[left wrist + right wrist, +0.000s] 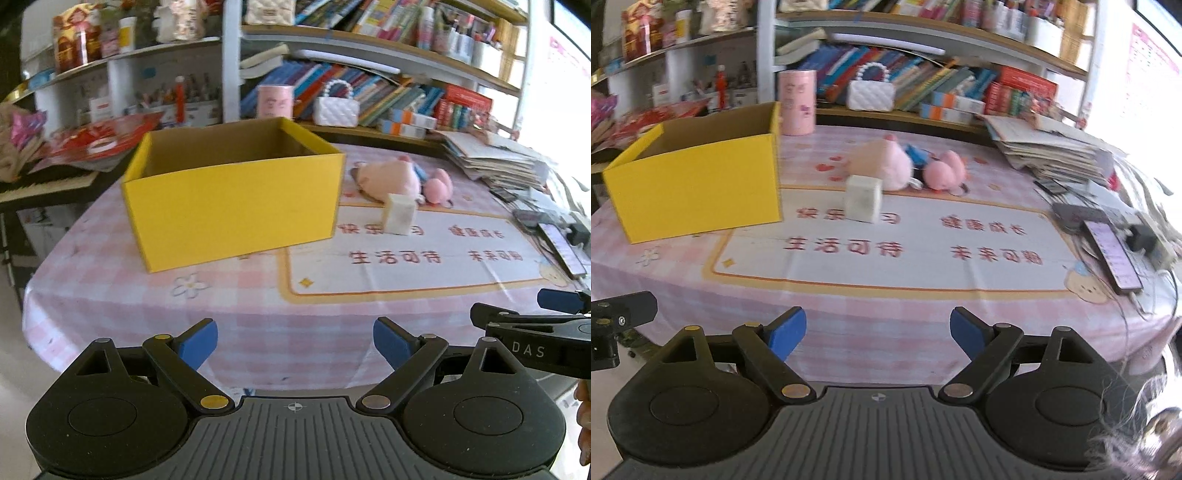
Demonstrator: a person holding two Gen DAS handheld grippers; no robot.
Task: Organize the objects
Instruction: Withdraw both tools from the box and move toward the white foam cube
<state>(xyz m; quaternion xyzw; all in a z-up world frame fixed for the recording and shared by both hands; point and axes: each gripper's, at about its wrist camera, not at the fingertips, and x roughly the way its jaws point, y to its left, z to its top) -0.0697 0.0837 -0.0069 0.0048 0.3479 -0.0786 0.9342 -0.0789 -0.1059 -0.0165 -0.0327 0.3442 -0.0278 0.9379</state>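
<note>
Two views logged. Left wrist: left gripper [295,345] held spread and empty short of the yellow box [236,203], open-topped for loading. Right wrist: right gripper [878,334] likewise spread, empty, aimed at the white block [863,199] beside the plush toy [886,166].

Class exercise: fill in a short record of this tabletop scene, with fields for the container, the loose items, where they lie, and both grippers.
container: yellow box, open top, on the pink checked tablecloth
loose items: pink plush toy; small white block
placement: both right of the box; block stands in front of the plush
left gripper: open, holds nothing
right gripper: open, holds nothing
</note>
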